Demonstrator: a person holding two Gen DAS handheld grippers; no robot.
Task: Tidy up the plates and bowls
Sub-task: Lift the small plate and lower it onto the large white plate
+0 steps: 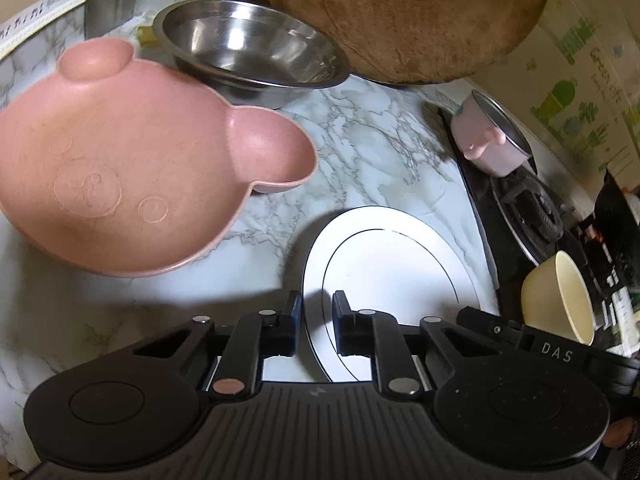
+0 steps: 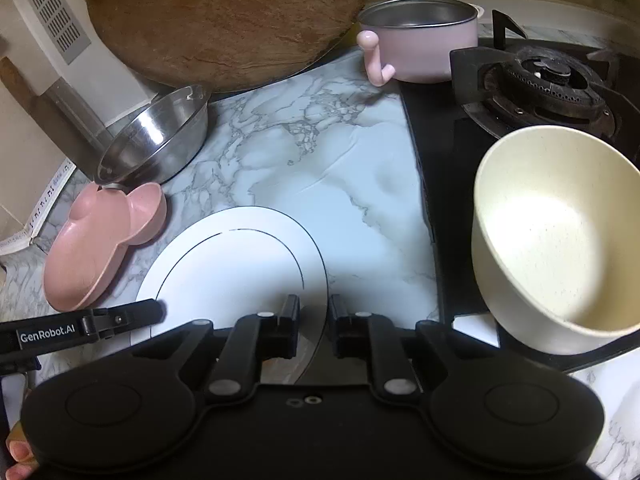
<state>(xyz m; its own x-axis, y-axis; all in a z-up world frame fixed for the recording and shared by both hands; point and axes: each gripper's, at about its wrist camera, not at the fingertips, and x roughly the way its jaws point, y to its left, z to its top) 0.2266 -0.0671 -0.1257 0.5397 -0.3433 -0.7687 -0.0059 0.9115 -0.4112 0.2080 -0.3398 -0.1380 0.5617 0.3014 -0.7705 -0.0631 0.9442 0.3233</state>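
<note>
A white plate with a thin dark ring lies on the marble counter; it also shows in the right wrist view. My left gripper is open with its jaws astride the plate's left rim. My right gripper is open with its jaws astride the plate's right rim. A pink bear-shaped bowl sits left of the plate, and shows in the right wrist view. A steel bowl stands behind it, seen too in the right wrist view. A cream bowl sits to the right on the stove edge.
A round wooden board leans at the back. A pink pot stands beside the gas burner on the black hob at right. The marble counter lies between them.
</note>
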